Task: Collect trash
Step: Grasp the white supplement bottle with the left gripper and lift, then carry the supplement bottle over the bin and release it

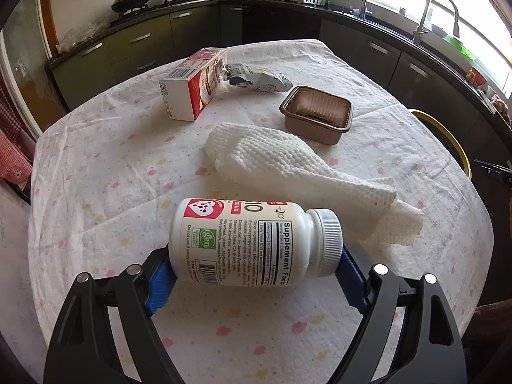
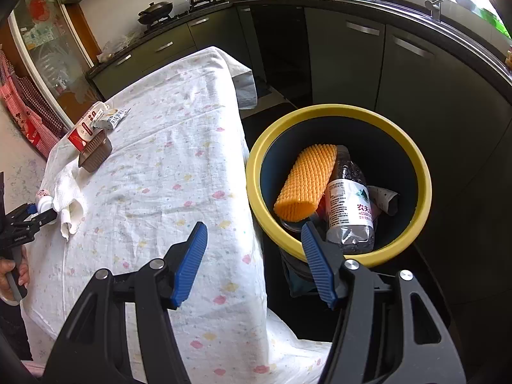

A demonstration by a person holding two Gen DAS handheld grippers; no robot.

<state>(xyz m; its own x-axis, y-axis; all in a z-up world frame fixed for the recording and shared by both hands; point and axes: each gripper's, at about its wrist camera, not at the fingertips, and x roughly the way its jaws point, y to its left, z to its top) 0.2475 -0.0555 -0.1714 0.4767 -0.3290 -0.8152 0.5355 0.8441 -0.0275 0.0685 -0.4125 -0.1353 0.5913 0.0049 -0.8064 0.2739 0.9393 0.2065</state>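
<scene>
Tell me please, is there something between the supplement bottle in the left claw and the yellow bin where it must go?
Nothing visible blocks it. The supplement bottle is clamped in the left claw. The bin stands open beside the table. The open right claw hovers near its rim.

Left wrist view: low over the near edge of the worktop [image 1: 96, 192], facing across it toward the far kitchen counter, very close to a supplement bottle [image 1: 252, 243]. Right wrist view: higher, above the worktop's right edge, angled down into a yellow-rimmed bin [image 2: 339, 256] close by. Shared: the worktop, milk carton [image 1: 192, 92], brown tray [image 1: 316, 113], white foam net [image 1: 288, 166], far counter.
</scene>
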